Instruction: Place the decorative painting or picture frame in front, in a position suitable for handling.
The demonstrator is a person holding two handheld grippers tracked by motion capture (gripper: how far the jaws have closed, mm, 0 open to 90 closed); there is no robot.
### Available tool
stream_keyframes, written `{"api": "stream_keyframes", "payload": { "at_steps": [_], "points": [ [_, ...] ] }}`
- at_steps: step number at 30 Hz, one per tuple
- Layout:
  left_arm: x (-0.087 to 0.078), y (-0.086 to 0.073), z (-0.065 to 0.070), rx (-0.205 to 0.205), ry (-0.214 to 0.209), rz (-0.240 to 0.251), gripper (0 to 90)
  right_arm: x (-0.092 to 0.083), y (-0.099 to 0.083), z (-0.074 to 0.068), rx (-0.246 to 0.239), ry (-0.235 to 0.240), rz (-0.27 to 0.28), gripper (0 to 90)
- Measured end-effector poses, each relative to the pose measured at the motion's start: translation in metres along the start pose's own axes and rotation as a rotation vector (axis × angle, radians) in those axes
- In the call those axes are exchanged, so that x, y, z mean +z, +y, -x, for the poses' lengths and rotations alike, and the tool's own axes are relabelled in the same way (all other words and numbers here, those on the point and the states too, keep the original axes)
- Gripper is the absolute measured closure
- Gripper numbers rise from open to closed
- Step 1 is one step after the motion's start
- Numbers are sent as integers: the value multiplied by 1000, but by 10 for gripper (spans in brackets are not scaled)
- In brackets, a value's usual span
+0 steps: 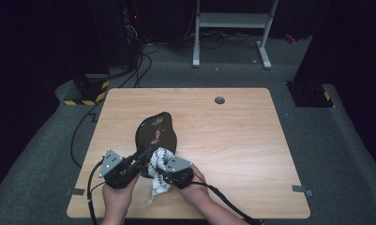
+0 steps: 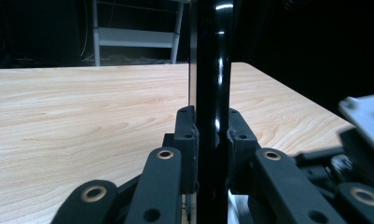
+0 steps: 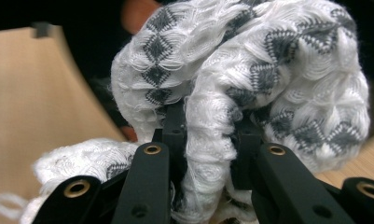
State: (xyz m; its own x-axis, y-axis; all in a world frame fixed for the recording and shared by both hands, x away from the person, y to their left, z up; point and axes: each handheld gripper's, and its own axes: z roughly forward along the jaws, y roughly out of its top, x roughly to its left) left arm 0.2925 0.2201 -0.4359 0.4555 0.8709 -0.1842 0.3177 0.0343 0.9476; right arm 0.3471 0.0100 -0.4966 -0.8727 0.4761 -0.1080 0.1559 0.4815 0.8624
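At the near edge of the worktop, the person's two hands meet side by side, each with a gripper. The right gripper has its jaws pinched on a bunched white cloth with a grey diamond pattern; the cloth bulges above the jaws and a loose end trails toward the near edge. Just left of it, the left gripper has its jaws clamped on the thin edge of a glossy black plate, which stands on edge between them. Beyond the hands, the plate stretches toward the middle of the worktop, the cloth touching its near right side. Farther off, a small grey cap sits near the far edge.
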Motion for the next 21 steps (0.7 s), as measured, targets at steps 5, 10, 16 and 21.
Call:
{"api": "stream_keyframes", "payload": {
  "at_steps": [5, 10, 16, 21],
  "points": [
    [0, 0, 0, -1, 1, 2, 783, 3, -4, 2, 15, -2, -24, 736],
    [0, 0, 0, -1, 0, 0, 783, -4, 5, -23, -37, 83, 29, 735],
    [0, 0, -1, -4, -3, 0, 783, -8, 9, -37, -40, 156, 66, 735],
    [0, -1, -2, -18, -11, 5, 783, -1, 1, -21, -23, 87, 8, 735]
  ]
}}
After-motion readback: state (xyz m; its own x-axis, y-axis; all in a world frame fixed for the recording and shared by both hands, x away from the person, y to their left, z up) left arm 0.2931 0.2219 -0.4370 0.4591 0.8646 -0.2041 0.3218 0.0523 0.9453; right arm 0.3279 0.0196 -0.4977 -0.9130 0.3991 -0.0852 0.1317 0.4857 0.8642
